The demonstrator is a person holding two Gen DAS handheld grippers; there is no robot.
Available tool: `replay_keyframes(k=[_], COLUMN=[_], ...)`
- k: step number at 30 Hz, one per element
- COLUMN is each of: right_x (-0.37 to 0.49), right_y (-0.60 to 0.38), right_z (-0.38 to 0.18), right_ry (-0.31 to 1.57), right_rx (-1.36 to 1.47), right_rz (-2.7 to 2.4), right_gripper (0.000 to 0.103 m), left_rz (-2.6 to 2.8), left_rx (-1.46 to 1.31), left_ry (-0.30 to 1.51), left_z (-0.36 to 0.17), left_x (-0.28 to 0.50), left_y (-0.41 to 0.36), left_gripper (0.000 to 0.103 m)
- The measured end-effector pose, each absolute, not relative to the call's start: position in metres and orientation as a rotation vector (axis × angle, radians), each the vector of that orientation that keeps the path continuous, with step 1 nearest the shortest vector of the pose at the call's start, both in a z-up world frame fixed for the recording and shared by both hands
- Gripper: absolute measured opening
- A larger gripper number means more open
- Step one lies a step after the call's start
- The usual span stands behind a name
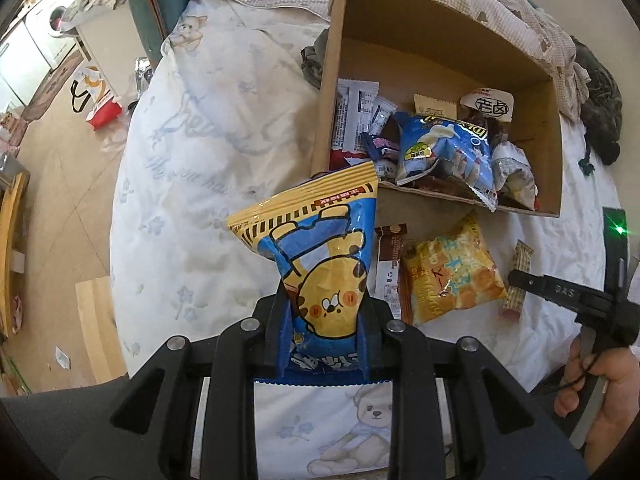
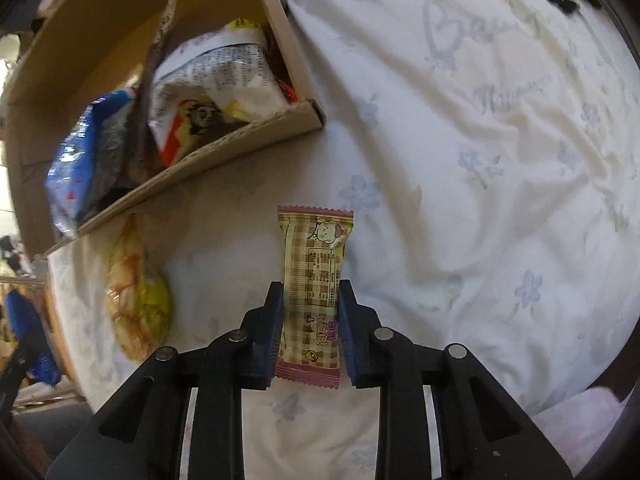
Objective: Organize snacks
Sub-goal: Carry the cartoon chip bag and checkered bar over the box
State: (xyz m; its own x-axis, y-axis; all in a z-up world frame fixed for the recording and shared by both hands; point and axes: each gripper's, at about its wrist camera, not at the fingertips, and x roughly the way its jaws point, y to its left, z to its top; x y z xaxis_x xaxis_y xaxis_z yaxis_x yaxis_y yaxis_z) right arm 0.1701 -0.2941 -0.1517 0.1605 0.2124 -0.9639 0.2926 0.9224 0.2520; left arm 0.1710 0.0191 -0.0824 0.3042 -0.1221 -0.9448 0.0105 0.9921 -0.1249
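Clamped in my left gripper (image 1: 326, 312): blue-yellow snack bag (image 1: 320, 256), puffy, light, crinkly, held near its bottom seal, lifted off the bedsheet (image 1: 180, 200) just short of the cardboard box (image 1: 440, 60). My right gripper (image 2: 308, 320) has its jaws against the checked wafer bar (image 2: 314, 280), mid-length; thin wrapper, probably crushable. Yellow pastry pack (image 1: 452, 268) and brown bar (image 1: 388, 260) lie by the box's near wall; that wall stands between both loads and the drop.

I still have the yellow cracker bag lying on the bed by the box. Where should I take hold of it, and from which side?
Take the yellow cracker bag from above, across its narrower width near the middle, fingers at its two long edges. It lies flat and puffy on the bedsheet, so the flat seams give little purchase. A brown wrapper lies tight against its left edge, so that finger has little room.
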Motion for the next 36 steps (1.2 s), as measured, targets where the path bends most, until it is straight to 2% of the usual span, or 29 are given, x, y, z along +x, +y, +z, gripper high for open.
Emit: replay_keyframes(k=[14,23,28,36], right_x=[0.132,0.143,0.168,0.197], right_y=[-0.274,-0.262,-0.257,-0.276], right_z=[-0.095,-0.042,-0.029,-0.018], right_ry=[1.253,1.052,0.990,0.916], right_rx=[0.486,0.517,0.533,0.522], right_rz=[0.147,0.268,0.263,0.258], right_gripper=[0.027,0.027,0.027,0.027], left_rz=[-0.022,-0.105,-0.119,-0.135], left_rx=[-0.099,-0.121,-0.061,-0.004], left_ry=[1.185,1.011,0.964,0.964], left_z=[-0.079,-0.017,0.012,0.015], left_x=[0.160,0.141,0.160,0.207], left_y=[0.034,0.036,0.027,0.002], left_gripper=[0.022,0.022,0.022,0.022])
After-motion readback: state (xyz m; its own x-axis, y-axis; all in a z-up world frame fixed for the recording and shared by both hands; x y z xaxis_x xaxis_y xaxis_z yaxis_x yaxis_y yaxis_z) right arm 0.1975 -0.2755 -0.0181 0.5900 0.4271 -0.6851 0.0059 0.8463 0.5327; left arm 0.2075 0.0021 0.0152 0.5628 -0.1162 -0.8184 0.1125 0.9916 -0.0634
